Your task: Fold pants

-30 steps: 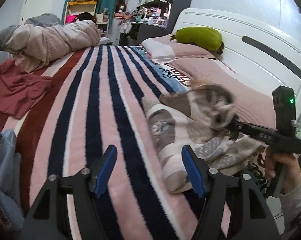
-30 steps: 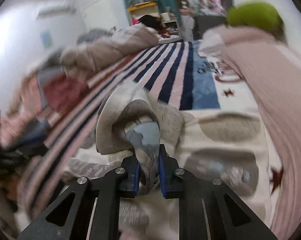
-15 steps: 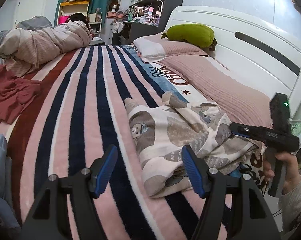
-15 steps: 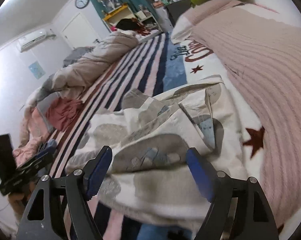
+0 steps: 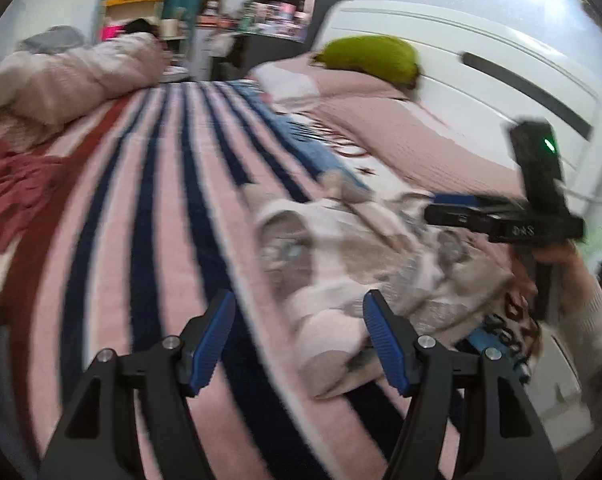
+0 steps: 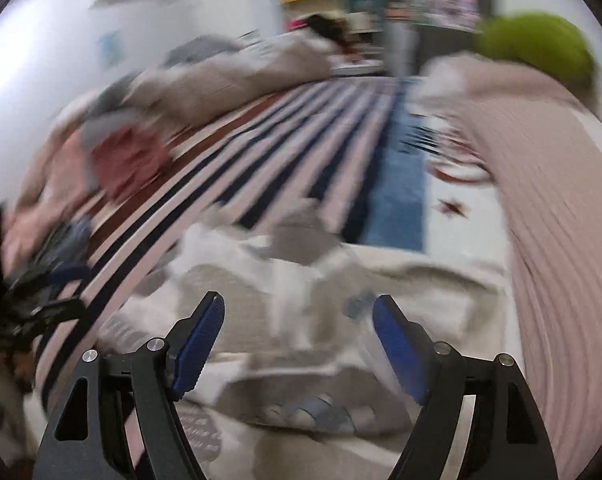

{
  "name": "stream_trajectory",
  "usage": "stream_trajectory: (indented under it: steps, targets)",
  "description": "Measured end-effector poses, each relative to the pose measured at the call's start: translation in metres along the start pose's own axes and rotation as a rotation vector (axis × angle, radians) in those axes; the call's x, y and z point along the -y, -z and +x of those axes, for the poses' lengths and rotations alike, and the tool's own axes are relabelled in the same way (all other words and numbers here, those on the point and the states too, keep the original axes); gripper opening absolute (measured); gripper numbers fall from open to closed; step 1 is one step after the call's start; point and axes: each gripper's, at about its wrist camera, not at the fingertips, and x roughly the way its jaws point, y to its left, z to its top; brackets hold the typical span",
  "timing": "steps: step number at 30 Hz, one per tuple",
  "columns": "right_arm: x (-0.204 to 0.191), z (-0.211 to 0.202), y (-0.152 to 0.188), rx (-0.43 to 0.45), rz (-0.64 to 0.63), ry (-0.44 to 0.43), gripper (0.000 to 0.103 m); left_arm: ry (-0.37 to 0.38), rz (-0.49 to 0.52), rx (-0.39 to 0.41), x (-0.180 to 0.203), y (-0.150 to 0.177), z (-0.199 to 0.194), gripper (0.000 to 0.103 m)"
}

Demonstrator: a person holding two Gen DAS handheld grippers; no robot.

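Left wrist view: the left gripper (image 5: 297, 338) hangs over the bed with its two blue-padded jaws standing wide and nothing pinched between them; the crumpled cream pants with grey-brown bear patches (image 5: 353, 256) lie ahead of the jaws and to the right, their nearest rolled edge reaching in just beside the right-hand pad (image 5: 385, 344) — whether cloth touches that pad is lost in blur; under and to the left of the jaws runs the fuzzy pink blanket with navy and dark-red stripes (image 5: 153, 216). Past the pants, further right, the right gripper (image 5: 441, 206) hovers above the far side of the heap, gripped by a hand (image 5: 557, 254) in a pale sleeve; its pads show only as a blue sliver from here. Far ahead lie a green plush cushion (image 5: 371, 58) on a ribbed dusty-pink bedspread (image 5: 405, 128), and to the far left a rumpled dark-red garment (image 5: 13, 192).

Right wrist view — heavily blurred: the right gripper (image 6: 299, 346) has its jaws well apart and closing slightly, with the pants (image 6: 321, 320) spread beneath and between them but not clamped; neither pad presses the cloth. The striped blanket (image 6: 285, 152) stretches ahead of the jaws; the pink bedspread (image 6: 557, 208) fills the right side; the green cushion (image 6: 535, 42) sits far ahead to the right; the red garment (image 6: 127, 164) lies well off to the left.
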Motion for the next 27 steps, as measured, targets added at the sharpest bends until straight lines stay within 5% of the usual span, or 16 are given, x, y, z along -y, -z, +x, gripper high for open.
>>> stream_trajectory:
  steps: [7,9,11,12,21,24,27]
  targets:
    - [0.002,0.038,-0.017,-0.267,-0.141,-0.048,0.053,0.142,0.141,-0.092,0.029,-0.004,0.035,0.049]
    - [0.009,0.044,-0.010,-0.339,-0.136,-0.062,0.040,0.151,0.168,-0.116,0.033,-0.004,0.040,0.035]
    - [0.015,0.036,0.001,-0.368,-0.115,-0.090,0.010,0.146,0.200,-0.138,0.037,-0.002,0.040,0.023]
    - [0.018,0.030,0.006,-0.369,-0.107,-0.096,0.008,0.152,0.224,-0.142,0.039,0.000,0.037,0.021]
    - [0.029,-0.019,0.063,-0.365,0.018,-0.069,0.005,0.173,0.302,-0.216,0.053,0.021,0.032,0.020]
    - [0.027,-0.037,0.063,-0.289,0.047,-0.072,0.009,0.174,0.287,-0.217,0.054,0.023,0.030,0.025]
    - [0.020,-0.048,0.042,-0.191,-0.008,0.038,0.039,0.169,0.258,-0.197,0.051,0.018,0.025,0.031]
